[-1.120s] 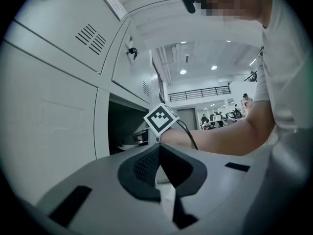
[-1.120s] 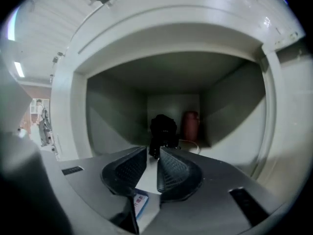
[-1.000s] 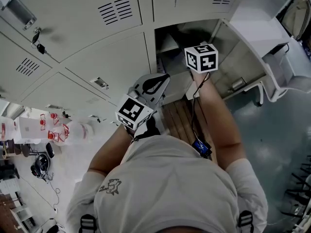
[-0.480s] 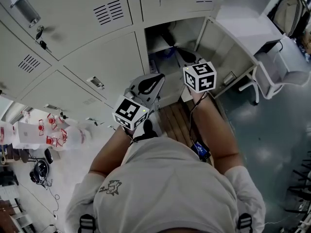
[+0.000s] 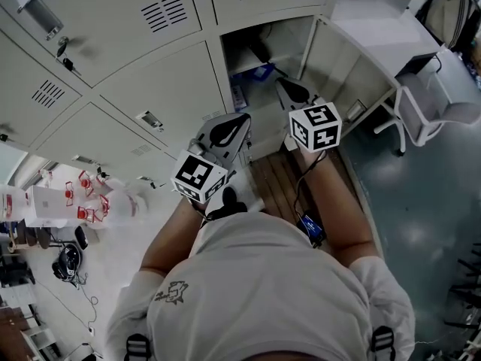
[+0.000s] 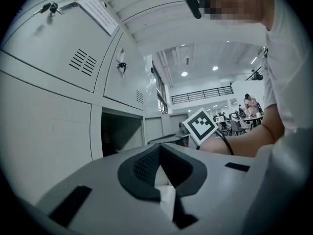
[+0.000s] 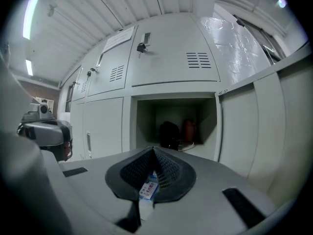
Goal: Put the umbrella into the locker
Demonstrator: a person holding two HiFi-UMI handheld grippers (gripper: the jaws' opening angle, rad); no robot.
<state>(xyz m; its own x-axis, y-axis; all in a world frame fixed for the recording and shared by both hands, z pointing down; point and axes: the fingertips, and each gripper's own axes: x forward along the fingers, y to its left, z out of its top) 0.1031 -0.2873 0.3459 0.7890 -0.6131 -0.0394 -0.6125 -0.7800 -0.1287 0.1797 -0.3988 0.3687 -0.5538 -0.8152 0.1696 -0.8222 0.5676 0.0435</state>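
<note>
Head view: the open locker [image 5: 285, 40] sits at upper centre with its door [image 5: 342, 70] swung right. The left gripper [image 5: 239, 125] and right gripper [image 5: 288, 87] hang just below it, outside. Left gripper view: jaws together on nothing, the locker's dark mouth at centre left. Right gripper view: jaws closed, with a small label [image 7: 148, 187] showing behind the tips. At centre, inside the locker, a dark bundle, seemingly the umbrella [image 7: 169, 133], rests beside a reddish bottle [image 7: 190, 129]. Stowing looks done, and the next move is probably to close the door.
</note>
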